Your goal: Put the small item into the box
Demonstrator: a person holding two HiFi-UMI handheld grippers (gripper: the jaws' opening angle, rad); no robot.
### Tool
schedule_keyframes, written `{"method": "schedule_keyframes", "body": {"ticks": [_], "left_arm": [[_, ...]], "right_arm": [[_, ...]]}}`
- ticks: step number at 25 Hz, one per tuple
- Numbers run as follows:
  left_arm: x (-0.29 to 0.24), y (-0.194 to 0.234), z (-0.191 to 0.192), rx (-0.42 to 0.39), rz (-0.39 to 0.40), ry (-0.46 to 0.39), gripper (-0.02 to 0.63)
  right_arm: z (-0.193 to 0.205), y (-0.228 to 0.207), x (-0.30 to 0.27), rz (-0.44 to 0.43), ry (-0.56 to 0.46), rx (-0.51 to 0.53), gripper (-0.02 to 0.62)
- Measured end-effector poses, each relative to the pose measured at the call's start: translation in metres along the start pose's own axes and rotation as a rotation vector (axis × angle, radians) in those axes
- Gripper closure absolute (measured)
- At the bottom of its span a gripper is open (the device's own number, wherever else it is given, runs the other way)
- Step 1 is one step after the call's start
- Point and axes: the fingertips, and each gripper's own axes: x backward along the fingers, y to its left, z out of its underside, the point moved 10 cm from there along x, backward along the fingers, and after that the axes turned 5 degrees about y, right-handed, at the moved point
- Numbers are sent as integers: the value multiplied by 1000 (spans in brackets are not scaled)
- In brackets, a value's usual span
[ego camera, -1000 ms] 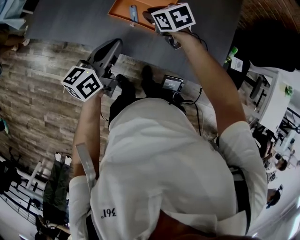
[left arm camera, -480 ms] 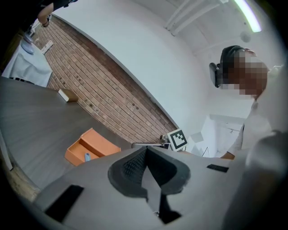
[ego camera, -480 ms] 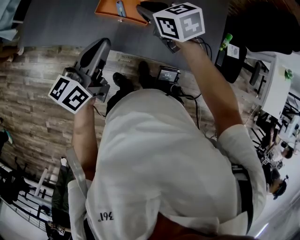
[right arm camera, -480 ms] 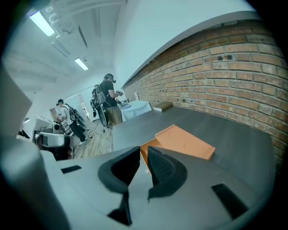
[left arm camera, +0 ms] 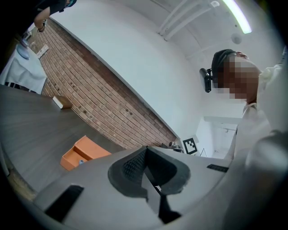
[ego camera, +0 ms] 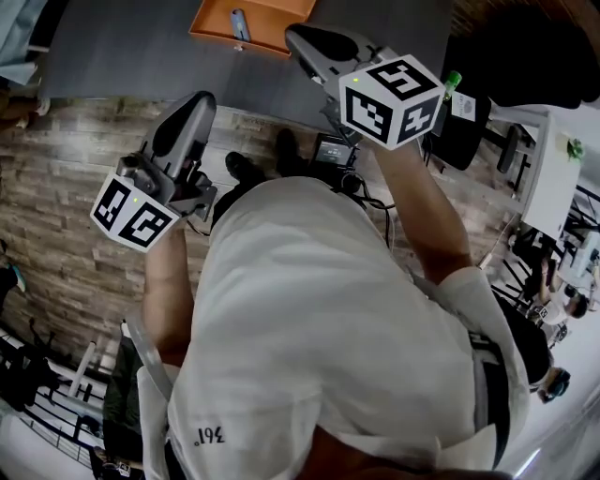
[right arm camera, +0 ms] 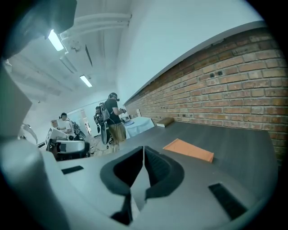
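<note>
The orange box (ego camera: 267, 17) lies open on the grey table (ego camera: 131, 47), with the small grey-blue item (ego camera: 241, 22) lying inside it. My right gripper (ego camera: 302, 39) is lifted off the table just right of the box; its jaws are closing, pads together, nothing between them. In the right gripper view that gripper (right arm camera: 143, 152) points past the box (right arm camera: 189, 150). My left gripper (ego camera: 194, 101) hangs over the floor at the table's near edge, shut and empty. The left gripper view has this gripper (left arm camera: 145, 152) aimed above the box (left arm camera: 85, 150) and the item (left arm camera: 80, 161).
A brick wall runs along the table's far side. A small brown block (left arm camera: 61, 102) sits far down the table. The person's shoes and a small screen device (ego camera: 337, 150) are on the wood-pattern floor. People stand in the distance (right arm camera: 112, 119).
My right gripper has pulled back from over the box toward the person and to the right. The left gripper has drifted a little down and left.
</note>
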Motion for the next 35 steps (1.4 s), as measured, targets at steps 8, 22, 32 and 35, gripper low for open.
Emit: {"method": "schedule_keyframes", "body": {"ticks": [8,22,32,35], "left_arm": [[12,-11,2,0,16,1,598],[31,-26,1,-4,0,-5,598],[27,-32,6,-12,14,1,598],[26,-32,6,-13,16,2,598]], "right_arm": [[6,19,32,17,-51,41,578],[26,31,65,72,-96,-12,583],[29,34,70,77,-122,-30,583],[28,37,71,66,-118,-28,583]]}}
